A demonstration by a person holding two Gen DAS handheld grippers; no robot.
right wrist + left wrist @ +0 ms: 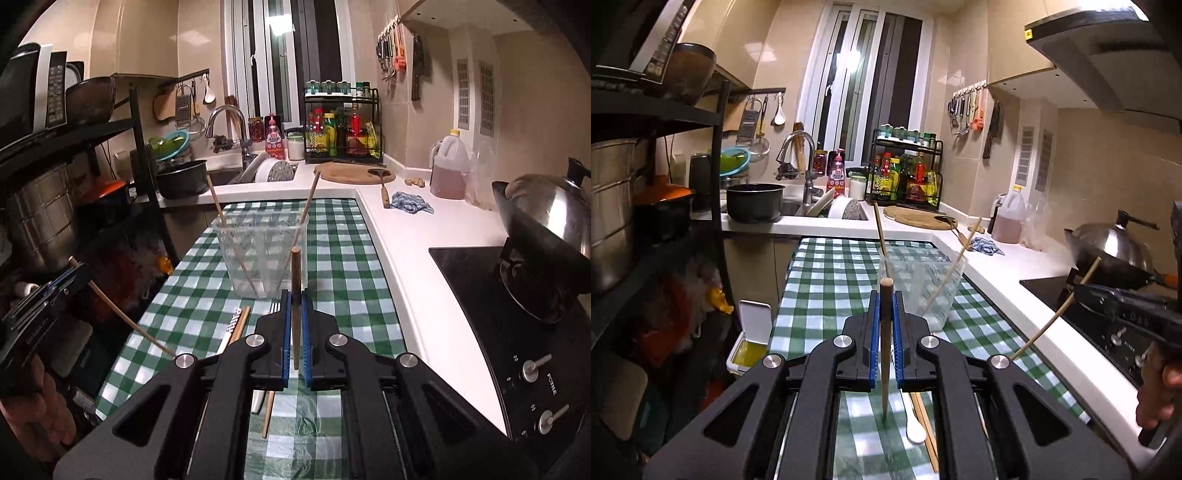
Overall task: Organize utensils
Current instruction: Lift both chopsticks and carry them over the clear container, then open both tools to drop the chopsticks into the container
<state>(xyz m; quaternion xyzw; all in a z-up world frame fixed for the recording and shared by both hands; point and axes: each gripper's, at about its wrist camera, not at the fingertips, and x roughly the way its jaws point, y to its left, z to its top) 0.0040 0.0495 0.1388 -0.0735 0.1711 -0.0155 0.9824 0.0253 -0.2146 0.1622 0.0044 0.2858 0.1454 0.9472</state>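
A clear plastic container point(925, 284) point(260, 254) stands on the green checked tablecloth point(827, 288) point(340, 266) with two chopsticks point(231, 236) leaning in it. My left gripper point(886, 295) is shut on a brown chopstick point(885, 350), held upright just short of the container. My right gripper point(294, 295) is shut on another brown chopstick point(295, 306), also upright near the container. The right gripper shows in the left wrist view point(1123, 299), the left one in the right wrist view point(55, 288). A white spoon point(914, 428), more chopsticks point(236, 328) and a fork point(274, 307) lie on the cloth.
A white counter point(1004, 273) runs along the right with a stove and lidded wok point(546, 236), an oil jug point(448, 166), a blue rag point(410, 203) and a round cutting board point(351, 171). A sink, a pot point(755, 201) and a condiment rack stand at the back. A black shelf point(665, 184) stands left.
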